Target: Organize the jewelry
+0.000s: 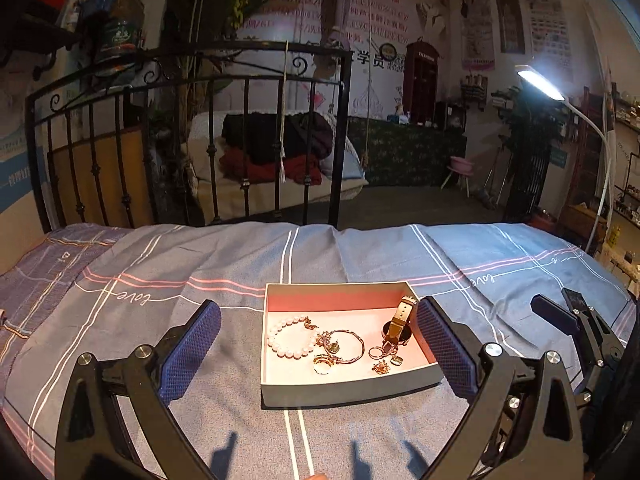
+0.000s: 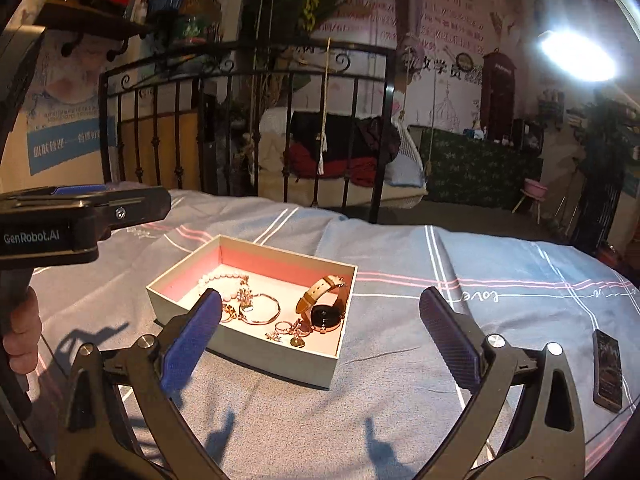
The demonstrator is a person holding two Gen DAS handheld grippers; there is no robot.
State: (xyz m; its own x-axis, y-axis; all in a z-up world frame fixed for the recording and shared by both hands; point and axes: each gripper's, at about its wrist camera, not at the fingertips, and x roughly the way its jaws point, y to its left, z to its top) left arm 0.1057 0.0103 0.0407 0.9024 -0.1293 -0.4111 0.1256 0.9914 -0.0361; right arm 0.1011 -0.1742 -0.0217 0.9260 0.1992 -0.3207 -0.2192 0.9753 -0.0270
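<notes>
Blue-grey striped bedsheet [image 1: 160, 272] covers bed. Shallow rectangular cardboard box with pink lining [image 1: 344, 390] rests on sheet, centre. Left gripper [image 1: 318, 346] spread wide, empty, straddling box. Right gripper [image 2: 320, 334] spread wide, empty, box at its left finger. Inside box: tan-strap black-dial watch [image 1: 394, 330] at right wall; white pearl bracelet [image 1: 290, 338] at left; gold bangle [image 1: 348, 346] between; small gold rings [image 1: 323, 365] near front

Place: bedroom-like studio | Evidence: bedsheet [image 1: 200, 264], iron bed frame [image 1: 192, 80], wall posters [image 1: 476, 28], swing seat [image 2: 340, 160], lamp [image 1: 540, 84]
</notes>
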